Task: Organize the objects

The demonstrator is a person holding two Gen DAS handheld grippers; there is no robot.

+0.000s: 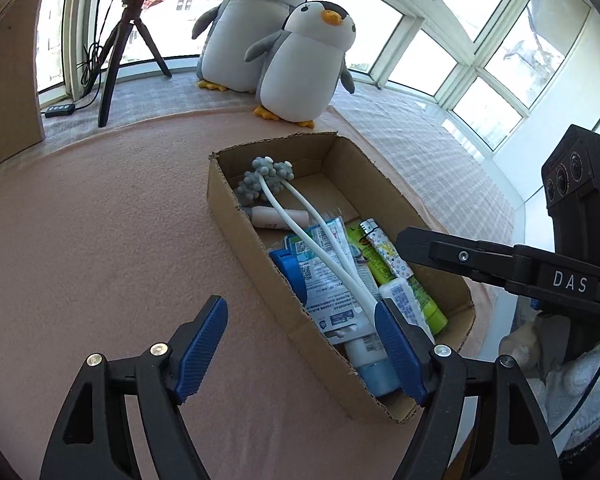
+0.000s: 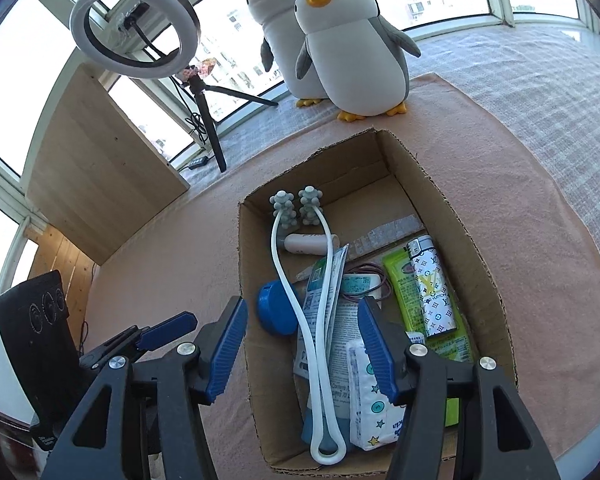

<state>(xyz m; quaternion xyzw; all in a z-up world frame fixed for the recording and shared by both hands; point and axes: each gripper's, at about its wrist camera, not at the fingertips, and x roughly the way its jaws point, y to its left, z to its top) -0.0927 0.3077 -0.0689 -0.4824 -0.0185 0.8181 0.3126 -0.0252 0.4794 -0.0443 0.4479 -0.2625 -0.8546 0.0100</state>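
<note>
Both hand-held grippers, left (image 1: 300, 350) and right (image 2: 302, 346), gape empty over the cardboard box (image 2: 476, 240). Only the right wrist view shows the ring light (image 2: 134, 26) whole, and possibly hair ties (image 2: 374, 276).

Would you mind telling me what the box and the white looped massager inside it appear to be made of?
Box: brown corrugated cardboard, matte; fluted, ragged cut edges show. Massager: probably smooth plastic or silicone, slightly glossy white loop with knobbly grey heads; which one is unclear.
</note>
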